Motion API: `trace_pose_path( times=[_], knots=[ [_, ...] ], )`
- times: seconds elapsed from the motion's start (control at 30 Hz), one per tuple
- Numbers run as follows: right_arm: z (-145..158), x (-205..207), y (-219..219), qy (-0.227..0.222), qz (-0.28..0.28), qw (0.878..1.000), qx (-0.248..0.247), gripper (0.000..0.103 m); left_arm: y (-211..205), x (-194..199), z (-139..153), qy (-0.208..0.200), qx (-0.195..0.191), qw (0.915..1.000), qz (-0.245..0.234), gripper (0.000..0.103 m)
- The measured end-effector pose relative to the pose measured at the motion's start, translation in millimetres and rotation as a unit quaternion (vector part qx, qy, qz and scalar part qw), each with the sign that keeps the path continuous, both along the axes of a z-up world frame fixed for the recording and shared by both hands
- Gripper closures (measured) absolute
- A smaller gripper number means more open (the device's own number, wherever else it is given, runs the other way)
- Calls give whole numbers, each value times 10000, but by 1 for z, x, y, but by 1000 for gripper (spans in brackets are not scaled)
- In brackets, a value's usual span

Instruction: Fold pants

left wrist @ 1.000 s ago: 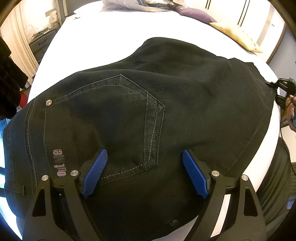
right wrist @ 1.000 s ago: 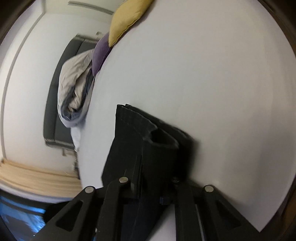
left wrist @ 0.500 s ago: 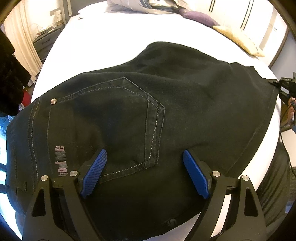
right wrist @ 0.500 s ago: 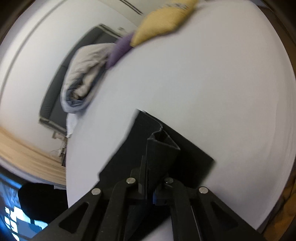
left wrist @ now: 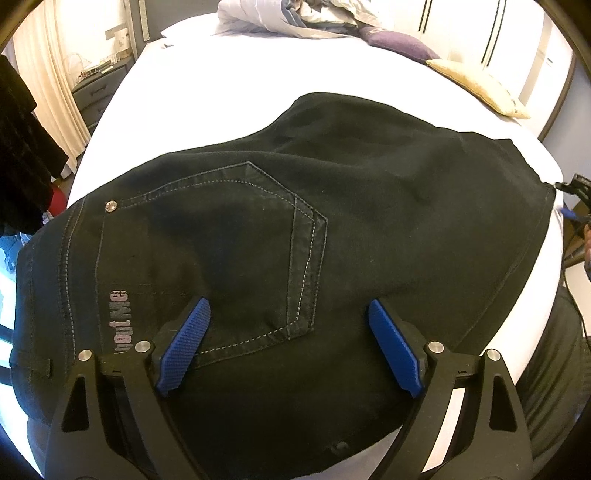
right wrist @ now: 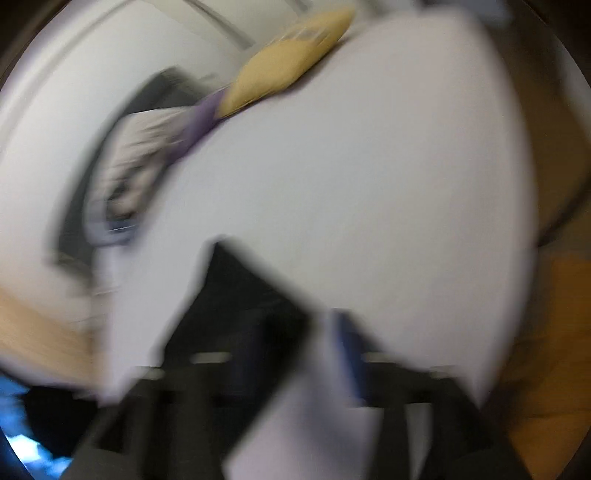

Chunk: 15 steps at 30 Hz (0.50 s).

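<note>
Black pants (left wrist: 332, 229) lie folded on the white bed (left wrist: 221, 85), back pocket up, waistband at the left. My left gripper (left wrist: 288, 350) is open and empty just above the pocket area. The right wrist view is heavily blurred. In it my right gripper (right wrist: 299, 354) has its blue pads apart, with the pants' leg end (right wrist: 240, 302) lying to the left of the gap and nothing between the pads. The right gripper also shows at the pants' far right edge in the left wrist view (left wrist: 574, 192).
A crumpled grey duvet (left wrist: 288, 18), a purple pillow (left wrist: 402, 44) and a yellow pillow (left wrist: 476, 81) lie at the head of the bed. A nightstand (left wrist: 96, 92) and curtain stand at the left. Dark clothing (left wrist: 22, 147) hangs at the left edge.
My right gripper has opened and let go of the pants' leg end, and is moving fast. My left gripper has stayed open while rising slightly over the pants.
</note>
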State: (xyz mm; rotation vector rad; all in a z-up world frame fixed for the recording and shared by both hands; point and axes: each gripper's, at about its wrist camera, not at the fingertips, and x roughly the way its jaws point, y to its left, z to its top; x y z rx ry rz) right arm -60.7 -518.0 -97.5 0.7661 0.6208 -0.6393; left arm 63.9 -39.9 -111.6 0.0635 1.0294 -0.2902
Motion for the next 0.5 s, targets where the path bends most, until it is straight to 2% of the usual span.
trace_pose_path(
  times=[0.03,0.07,0.1,0.13,0.2,0.23,0.27,0.33,0.37,0.4,0.43,0.47,0.5],
  knots=[
    [8,2,4,-143,144,9998,-46,27,0,-1,2,-29,1,10000,0,15],
    [20,9,14,-355,585,9976,-56,33,0,-3,4,-60,-3,10000,-7,15],
    [28,18,26,-358,945,9948,-115,37,-1,-5,5,-79,-11,10000,-23,15],
    [36,33,44,-304,1445,9888,-219,41,-1,-5,6,-92,-11,10000,-34,15],
    [41,62,83,-401,2555,9659,-108,45,-1,-6,9,-160,1,9999,-28,15],
    [36,79,105,-345,3148,9485,-5,50,-2,-6,12,-212,-23,9998,-37,15],
    [27,93,120,-141,3500,9366,55,50,-3,-7,17,-266,-66,9996,-48,15],
    [-4,118,133,529,3746,9256,104,50,-4,-7,27,-378,-195,9990,-120,15],
    [-17,125,127,802,3584,9301,86,50,-5,-7,32,-438,-259,9985,-197,15],
    [-27,128,117,863,3421,9356,145,55,-7,-6,36,-488,-286,9981,-260,15],
    [-33,127,101,711,3214,9440,232,79,-9,-4,40,-524,-297,9977,-312,15],
    [-36,125,84,817,2835,9551,262,103,-10,-1,42,-533,-323,9975,-344,15],
    [-36,122,71,845,2579,9621,259,103,-10,2,43,-522,-364,9973,-365,15]
  ],
)
